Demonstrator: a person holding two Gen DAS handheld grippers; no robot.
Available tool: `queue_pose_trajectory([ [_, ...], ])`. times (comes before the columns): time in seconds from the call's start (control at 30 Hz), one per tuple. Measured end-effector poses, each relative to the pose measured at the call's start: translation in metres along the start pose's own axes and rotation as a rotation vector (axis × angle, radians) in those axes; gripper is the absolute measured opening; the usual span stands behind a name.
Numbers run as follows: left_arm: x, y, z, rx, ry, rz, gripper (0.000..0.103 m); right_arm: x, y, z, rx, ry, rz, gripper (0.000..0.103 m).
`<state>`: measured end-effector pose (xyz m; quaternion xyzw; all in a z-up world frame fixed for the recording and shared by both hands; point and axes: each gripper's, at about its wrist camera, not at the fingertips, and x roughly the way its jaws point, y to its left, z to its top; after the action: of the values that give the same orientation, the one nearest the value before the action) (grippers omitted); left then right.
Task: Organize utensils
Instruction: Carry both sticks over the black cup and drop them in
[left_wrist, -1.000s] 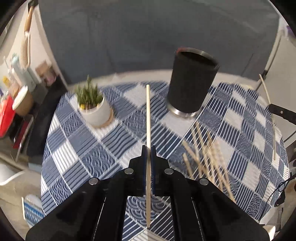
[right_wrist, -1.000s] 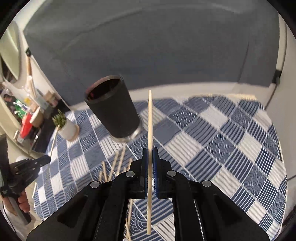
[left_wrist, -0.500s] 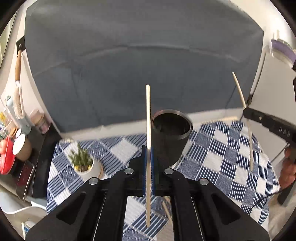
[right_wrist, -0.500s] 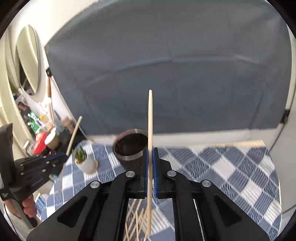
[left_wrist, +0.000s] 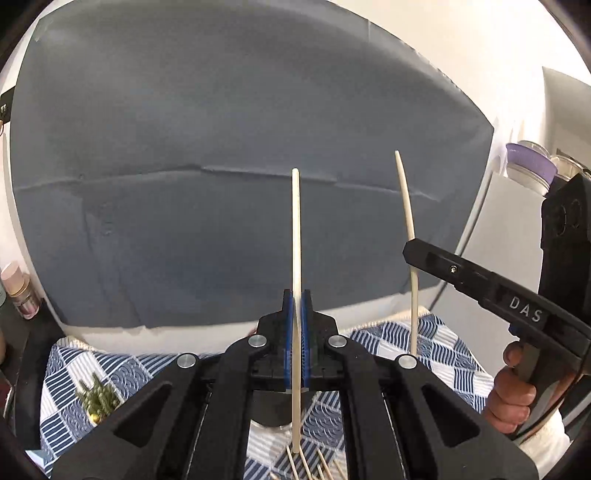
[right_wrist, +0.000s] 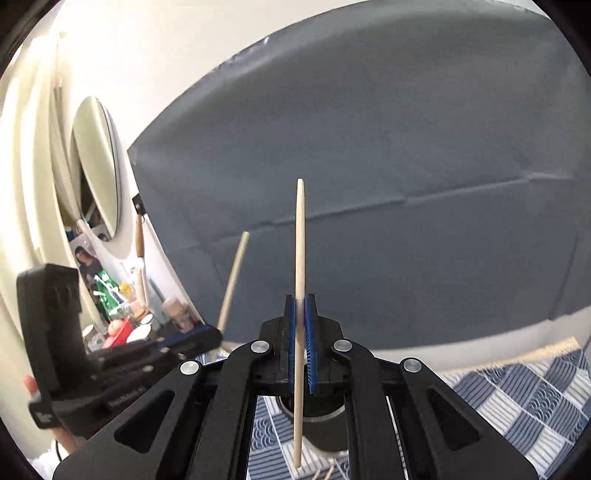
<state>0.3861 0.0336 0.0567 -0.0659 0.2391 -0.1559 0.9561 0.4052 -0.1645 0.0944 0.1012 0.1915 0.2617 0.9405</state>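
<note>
Both grippers have risen and tilted up since the earlier frames, so the grey backdrop now fills each view. Left gripper (left_wrist: 295, 321) pinches a pale wooden chopstick (left_wrist: 295, 236) upright between its blue pads; right gripper (right_wrist: 303, 325) clamps a second pale chopstick (right_wrist: 300, 243) likewise. Below lie the blue-and-white checked tablecloth (right_wrist: 524, 391), the dark cylindrical holder (right_wrist: 325, 424) and loose chopsticks (left_wrist: 314, 467).

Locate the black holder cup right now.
The cup sits low centre in the right wrist view, mostly hidden behind the right gripper and its chopstick, standing on the checked cloth. The left wrist view shows only a sliver.
</note>
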Motion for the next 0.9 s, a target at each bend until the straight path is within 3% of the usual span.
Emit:
queue_pose_trajectory([
  [0.43,0.045,0.025,0.008,-0.061,-0.144,-0.150,0.004,0.050,-0.010,-0.003,-0.011,-0.083,0.046,0.005],
  [0.7,0.084,0.042,-0.008,-0.088,-0.145,-0.202,0.004,0.088,-0.025,-0.019,-0.024,-0.075,0.072,0.005],
  [0.9,0.104,0.046,-0.022,-0.075,-0.122,-0.195,0.004,0.105,-0.041,-0.031,-0.009,-0.064,0.070,0.005],
])
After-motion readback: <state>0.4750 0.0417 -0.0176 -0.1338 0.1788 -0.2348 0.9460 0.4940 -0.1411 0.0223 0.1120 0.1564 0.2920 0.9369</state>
